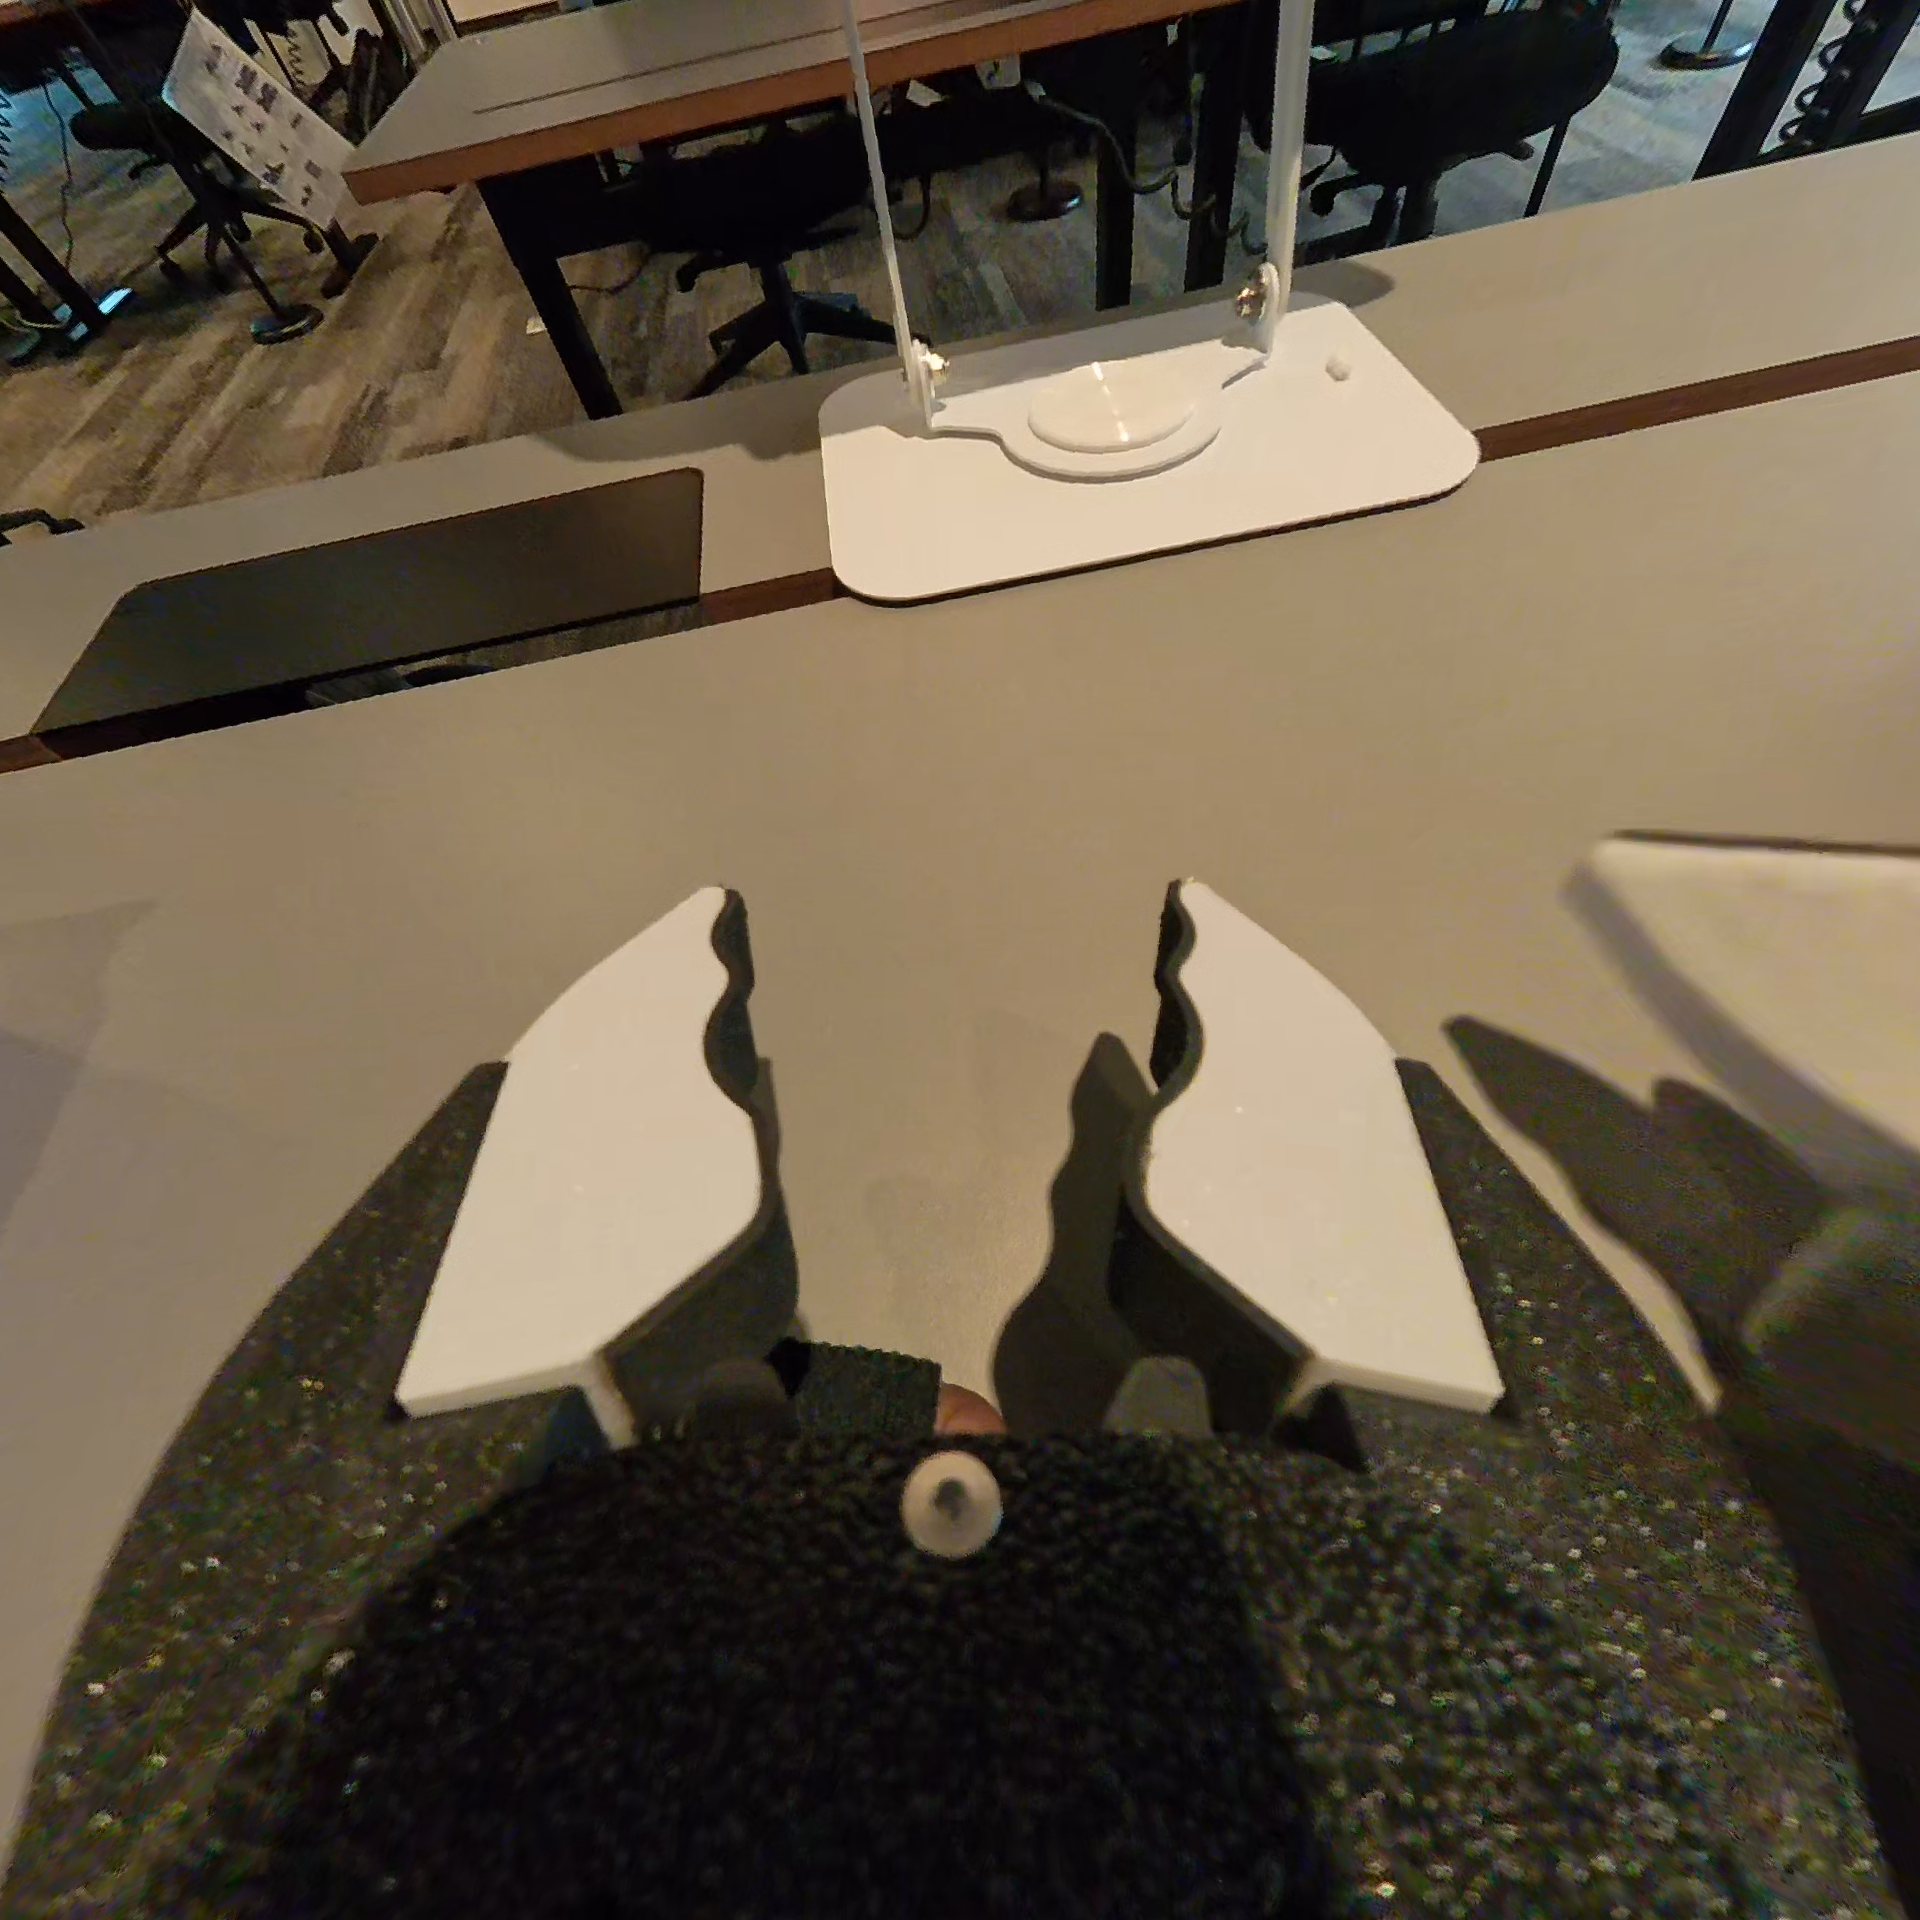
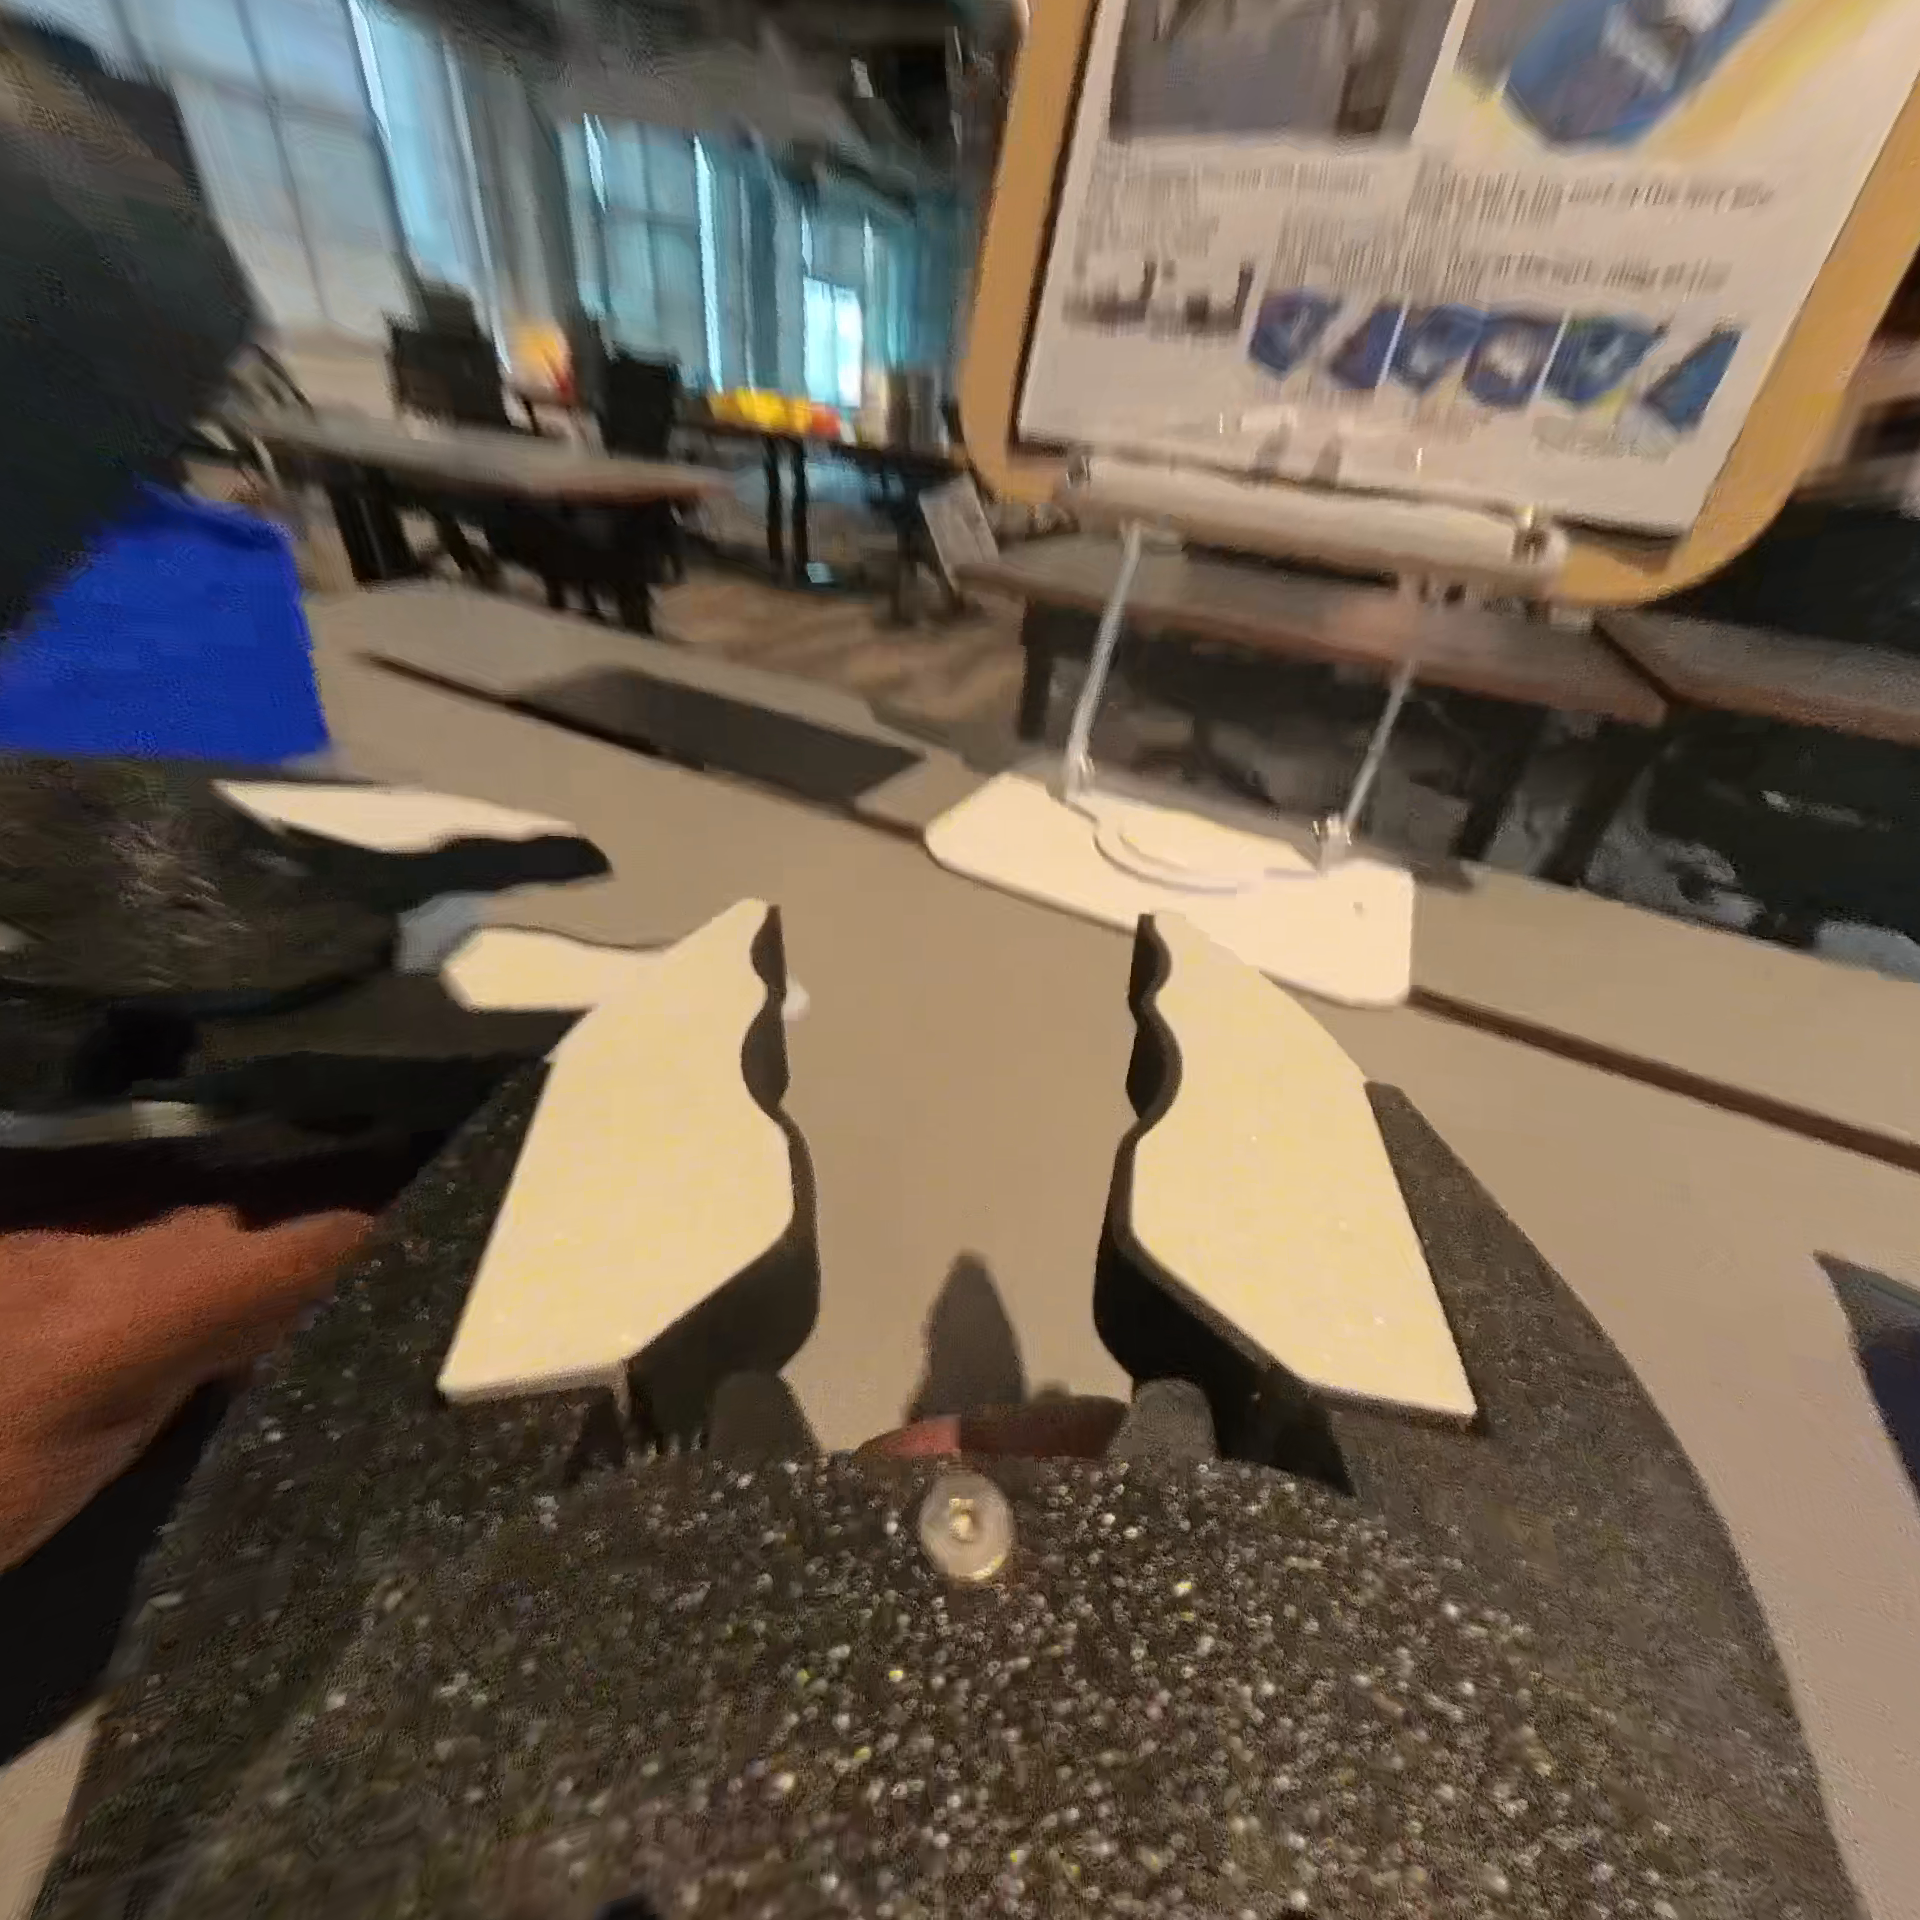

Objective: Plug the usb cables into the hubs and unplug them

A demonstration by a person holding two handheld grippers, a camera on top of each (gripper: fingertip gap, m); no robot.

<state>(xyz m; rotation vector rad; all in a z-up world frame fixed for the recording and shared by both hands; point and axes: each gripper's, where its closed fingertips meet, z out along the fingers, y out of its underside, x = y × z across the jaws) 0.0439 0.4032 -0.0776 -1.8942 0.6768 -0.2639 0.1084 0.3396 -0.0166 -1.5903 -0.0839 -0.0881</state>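
No usb cable or hub shows in either view. My left gripper (image 1: 956, 904) is open and empty, held low over the grey table (image 1: 935, 748). My right gripper (image 2: 956, 925) is open and empty too, over the same table (image 2: 956, 1039); this view is blurred. The right gripper's white finger (image 1: 1787, 966) shows at the right edge of the left wrist view. The left gripper (image 2: 499, 894) shows at the left of the right wrist view, with a hand (image 2: 125, 1340) below it.
A white stand base (image 1: 1132, 488) with thin uprights sits at the table's far edge; in the right wrist view (image 2: 1174, 883) it carries a framed poster (image 2: 1455, 270). A black flat panel (image 1: 395, 603) lies at far left. Desks and office chairs stand beyond. A dark object (image 2: 1881, 1351) pokes in at the right edge. The black flat panel (image 1: 395, 603) lies around 30 centimeters away from my left fingertips.
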